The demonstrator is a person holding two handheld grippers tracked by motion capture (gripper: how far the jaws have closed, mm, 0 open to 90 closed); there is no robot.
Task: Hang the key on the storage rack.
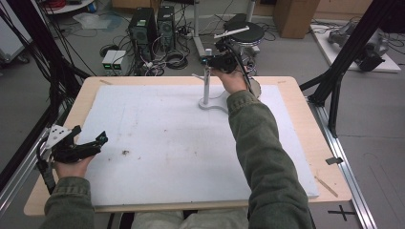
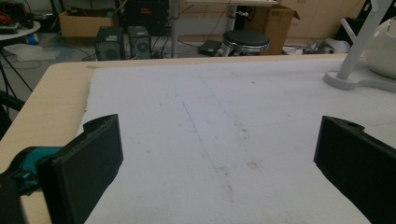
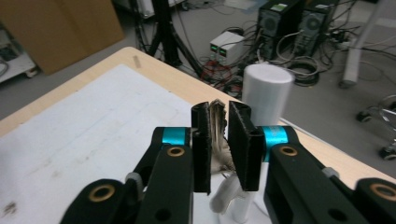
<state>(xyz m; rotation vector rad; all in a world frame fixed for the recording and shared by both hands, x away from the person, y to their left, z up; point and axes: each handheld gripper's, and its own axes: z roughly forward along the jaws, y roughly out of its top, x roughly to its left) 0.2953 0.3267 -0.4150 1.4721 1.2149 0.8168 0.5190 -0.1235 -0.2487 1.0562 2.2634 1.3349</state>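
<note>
A white stand (image 1: 206, 90) with a thin post and a flat curved base rises at the far middle of the white foam board (image 1: 157, 138). My right gripper (image 1: 210, 61) is at the top of the post. In the right gripper view its jaws (image 3: 218, 112) stand almost together, with a thin brown and white strip (image 3: 216, 122) pinched between the pads; the post's white top (image 3: 267, 93) is just behind them. My left gripper (image 1: 102, 139) rests at the board's near left edge, jaws wide open (image 2: 217, 154) with nothing between them. The stand (image 2: 353, 56) sits far to its right.
A rounded white object (image 2: 384, 46) sits beside the stand's base. The board lies on a wooden table (image 1: 81, 102). Computer towers (image 1: 143, 28), cables and a black stool (image 1: 243, 31) stand on the floor beyond the far edge. Black frame struts (image 1: 344, 62) rise at the right.
</note>
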